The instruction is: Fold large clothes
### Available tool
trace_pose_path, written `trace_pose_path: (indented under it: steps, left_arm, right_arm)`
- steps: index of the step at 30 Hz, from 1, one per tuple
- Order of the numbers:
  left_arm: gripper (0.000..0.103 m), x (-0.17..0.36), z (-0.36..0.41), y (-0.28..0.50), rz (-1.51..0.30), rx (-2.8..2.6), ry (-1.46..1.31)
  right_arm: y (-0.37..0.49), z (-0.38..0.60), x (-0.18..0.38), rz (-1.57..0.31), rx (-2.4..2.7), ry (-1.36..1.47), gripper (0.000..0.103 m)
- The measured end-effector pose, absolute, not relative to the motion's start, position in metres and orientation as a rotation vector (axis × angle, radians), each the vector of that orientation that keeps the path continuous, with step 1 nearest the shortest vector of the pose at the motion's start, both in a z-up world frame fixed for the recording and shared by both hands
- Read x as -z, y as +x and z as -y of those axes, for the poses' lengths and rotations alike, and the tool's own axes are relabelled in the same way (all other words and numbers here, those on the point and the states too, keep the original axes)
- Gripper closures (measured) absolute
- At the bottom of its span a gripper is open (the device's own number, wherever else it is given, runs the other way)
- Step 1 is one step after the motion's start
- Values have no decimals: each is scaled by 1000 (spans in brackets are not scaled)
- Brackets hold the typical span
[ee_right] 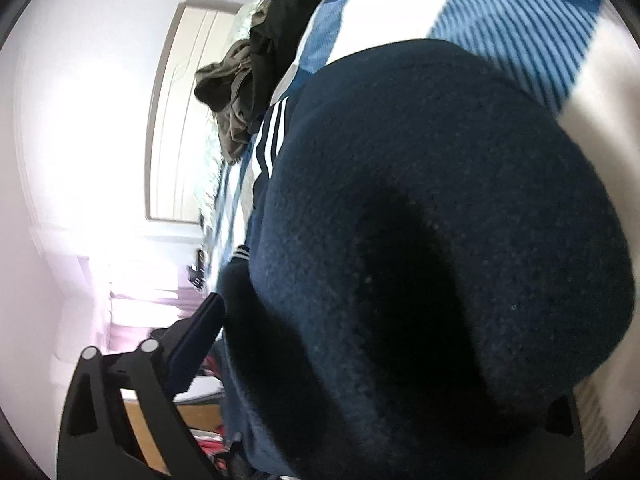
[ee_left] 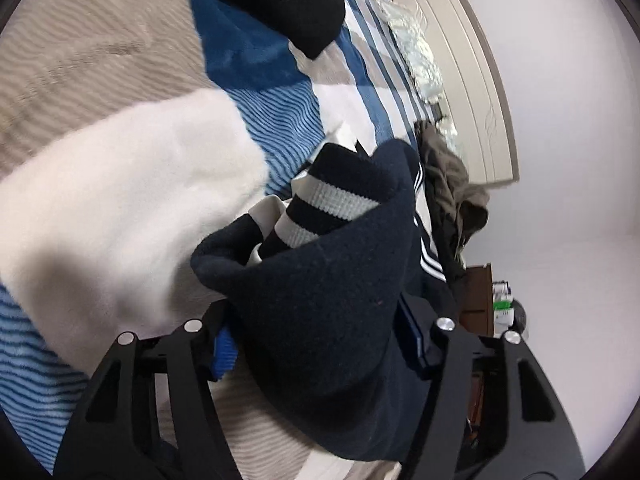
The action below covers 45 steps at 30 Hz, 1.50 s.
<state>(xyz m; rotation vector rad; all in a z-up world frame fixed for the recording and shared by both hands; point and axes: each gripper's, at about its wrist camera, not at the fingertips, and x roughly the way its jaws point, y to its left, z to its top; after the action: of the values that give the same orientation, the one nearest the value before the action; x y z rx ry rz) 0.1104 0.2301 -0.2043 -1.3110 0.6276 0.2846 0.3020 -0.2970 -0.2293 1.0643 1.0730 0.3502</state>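
Note:
A dark navy jacket (ee_left: 328, 280) with white-striped ribbed cuffs (ee_left: 320, 208) and white sleeve stripes is bunched between the fingers of my left gripper (ee_left: 320, 344), which is shut on it above the bed. In the right wrist view the same navy jacket (ee_right: 440, 240) fills most of the frame and drapes over my right gripper (ee_right: 360, 360), which is shut on it; only the left finger (ee_right: 196, 336) shows, the right one is hidden by cloth. White stripes (ee_right: 272, 136) run along its sleeve.
A blue, white and beige patchwork blanket (ee_left: 140, 160) covers the bed (ee_right: 500, 20). A crumpled olive-green garment (ee_left: 448, 176) lies at the bed's edge, also in the right wrist view (ee_right: 232, 96). A cream wardrobe (ee_left: 472, 80), white wall and brown nightstand (ee_left: 480, 296) stand beyond.

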Motion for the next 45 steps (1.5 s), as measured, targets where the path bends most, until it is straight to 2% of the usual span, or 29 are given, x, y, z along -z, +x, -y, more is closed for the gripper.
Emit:
trace_pose_path:
  steps: [1,2,5,9,24,33,45]
  left_arm:
    - [48,206,-232,111,-632,-281,-1325]
    - [54,206,-234,113,-641,-273,-1337]
    - [67,196,-234,120,-658,-234,-1294]
    - [73,171,-230,126,-652,-189,-1248]
    - [77,44,-215,121,-592,-39,-1060]
    - [78,-6,-220,95,-541,10,-1033]
    - [78,-71,-276,62,-430,25,-1028]
  right_arm:
    - [305,299,231,-1089,-327,1056,47]
    - [307,301,233,-1090,-333,1066,51]
    - [311,299,226,-1075,-370,1026,60]
    - [312,301,208,-1040,-407,1003,65]
    - [300,276,45,-903,-586,765,70]
    - [283,252,-35,-836,-673,706,70]
    - [267,170,-127,-773,-802,610,70]
